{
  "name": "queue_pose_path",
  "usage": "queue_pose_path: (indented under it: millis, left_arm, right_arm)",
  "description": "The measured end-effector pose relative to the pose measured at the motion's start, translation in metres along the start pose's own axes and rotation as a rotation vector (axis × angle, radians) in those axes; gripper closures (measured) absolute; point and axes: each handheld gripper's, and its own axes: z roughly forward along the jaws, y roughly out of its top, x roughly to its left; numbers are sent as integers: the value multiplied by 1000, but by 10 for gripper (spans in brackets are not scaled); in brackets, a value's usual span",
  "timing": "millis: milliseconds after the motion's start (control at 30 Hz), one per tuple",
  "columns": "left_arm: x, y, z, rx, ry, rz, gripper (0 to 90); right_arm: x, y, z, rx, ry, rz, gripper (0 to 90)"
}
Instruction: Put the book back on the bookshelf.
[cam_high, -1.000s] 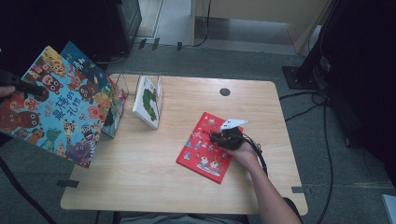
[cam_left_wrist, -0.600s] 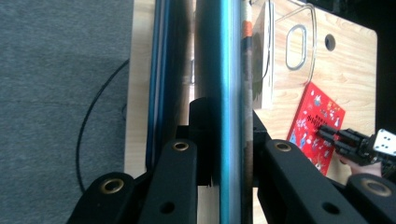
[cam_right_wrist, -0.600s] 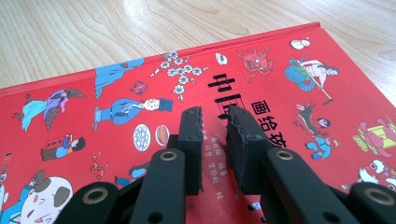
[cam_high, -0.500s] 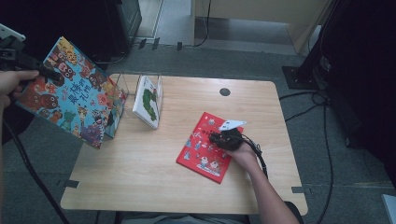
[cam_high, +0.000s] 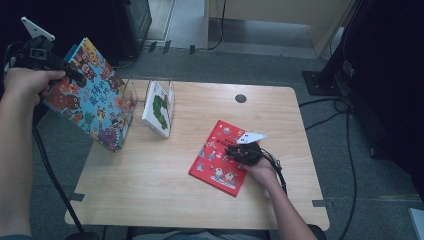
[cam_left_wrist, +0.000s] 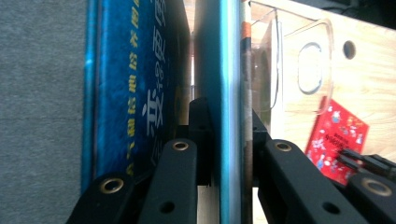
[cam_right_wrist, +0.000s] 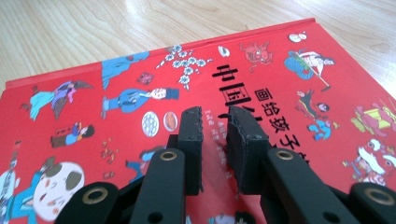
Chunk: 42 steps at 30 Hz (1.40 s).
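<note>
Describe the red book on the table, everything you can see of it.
The red book is a thin hardcover with a glossy red cover, printed with small cartoon figures, blossoms and black Chinese title characters. It lies flat and closed, cover up, on the wooden table, turned at an angle, right of centre. The right gripper rests on its cover near the right edge, jaws nearly together with nothing between them. Nothing else touches the book.
</note>
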Motion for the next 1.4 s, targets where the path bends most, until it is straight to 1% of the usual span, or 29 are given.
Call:
queue_pose_path:
  millis: [100,167,233,300,333,367,400,467,533,567,633,667,733,767,800,833,900,967,1033,1067,1100,1267,1333,1400]
  left_arm:
    - [1,1,8,13,6,-9,810]
    - [1,1,12,16,11,-2,809]
    - [1,1,14,14,10,-5,803]
    - [1,1,13,20,4,-3,796]
    - [2,1,13,31,-10,-5,790]
    - [2,1,12,37,-19,-4,779]
    - [1,1,11,40,-18,-7,781]
    - [1,1,4,15,-26,-12,779]
    - [1,0,-4,-13,-41,-31,771]
    - [2,-1,-8,-24,-39,-32,763]
    - [2,-2,-16,-27,-12,-23,741]
    - [3,-3,-20,-38,-32,-32,718]
    - [3,-6,-28,-68,-92,-45,707]
    - [1,-7,-31,-68,-105,-48,708]
    - [-2,-8,-31,-63,-114,-36,709]
    - [-6,-9,-32,-59,-106,-18,709]
    - [-14,-12,-30,-60,-112,10,702]
    - [-20,-15,-28,-61,-116,28,699]
    - [-27,-18,-23,-59,-97,54,687]
    - [-29,-21,-21,-56,-102,61,685]
    - [-31,-23,-18,-51,-119,62,681]
    - [-39,-33,-4,-36,-134,92,663]
    - [-43,-37,2,-36,-148,102,657]
    - [-47,-41,8,-34,-149,115,643]
  right_arm:
    - [0,-2,-3,1,-4,8,760]
    - [-1,-3,-4,0,-3,12,760]
    - [-1,-4,-5,0,-6,16,760]
    - [-2,-4,-5,-3,-4,22,760]
    - [-2,-4,-5,-4,-3,21,760]
    - [-2,-4,-5,-3,-2,22,760]
    - [-2,-4,-5,-4,-3,21,757]
    - [-2,-4,-5,-4,-4,23,754]
    - [-2,-4,-5,-4,-5,21,751]
    - [-2,-4,-5,-3,-5,23,751]
    - [-2,-4,-5,-4,-3,24,751]
    - [-2,-4,-5,-3,-2,27,751]
    - [-3,-4,-5,-3,5,40,752]
    - [-4,-4,-5,-3,6,46,751]
    - [-5,-4,-6,-4,8,51,747]
    - [-5,-4,-6,-3,12,62,747]
    - [-6,-4,-6,0,9,72,747]
    - [-7,-4,-7,6,9,75,747]
    - [-7,-4,-9,10,3,72,747]
    - [-8,-4,-9,12,1,75,747]
    - [-8,-4,-10,15,0,79,747]
    - [-12,-5,-15,19,-4,97,725]
    - [-13,-5,-18,16,-14,99,700]
    - [-15,-5,-22,8,-24,103,680]
